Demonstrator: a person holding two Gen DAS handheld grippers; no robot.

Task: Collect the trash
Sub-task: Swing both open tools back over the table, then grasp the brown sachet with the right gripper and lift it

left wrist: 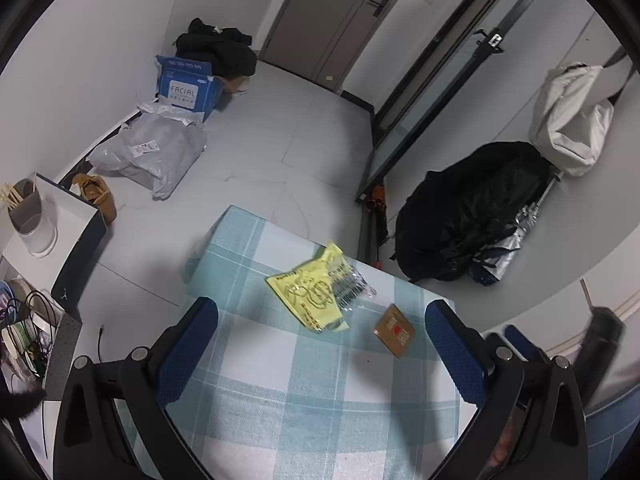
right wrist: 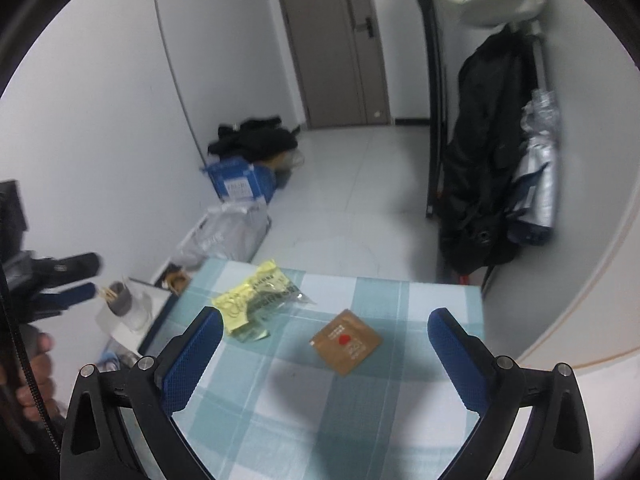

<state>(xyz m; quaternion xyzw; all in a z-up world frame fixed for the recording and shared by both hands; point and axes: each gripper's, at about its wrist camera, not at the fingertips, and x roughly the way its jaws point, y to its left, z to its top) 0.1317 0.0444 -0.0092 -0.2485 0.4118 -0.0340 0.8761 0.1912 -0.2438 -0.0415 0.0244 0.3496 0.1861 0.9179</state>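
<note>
A crumpled yellow and clear plastic wrapper [left wrist: 320,290] lies on the checked blue tablecloth [left wrist: 280,380], near the far edge. A small brown packet with a red mark [left wrist: 395,331] lies to its right. My left gripper [left wrist: 320,344] is open above the cloth, short of both items. In the right wrist view the wrapper [right wrist: 256,300] and the brown packet [right wrist: 345,341] lie ahead of my right gripper [right wrist: 326,354], which is open and empty, with the packet between its fingers' line. The left gripper also shows at the left edge of the right wrist view [right wrist: 72,280].
On the floor stand a blue cardboard box [left wrist: 188,88], a grey plastic bag [left wrist: 156,152] and dark clothes [left wrist: 218,50]. A black bag [left wrist: 468,212] hangs at the right by a rack. A white side shelf with a cup of sticks [left wrist: 30,216] stands left of the table.
</note>
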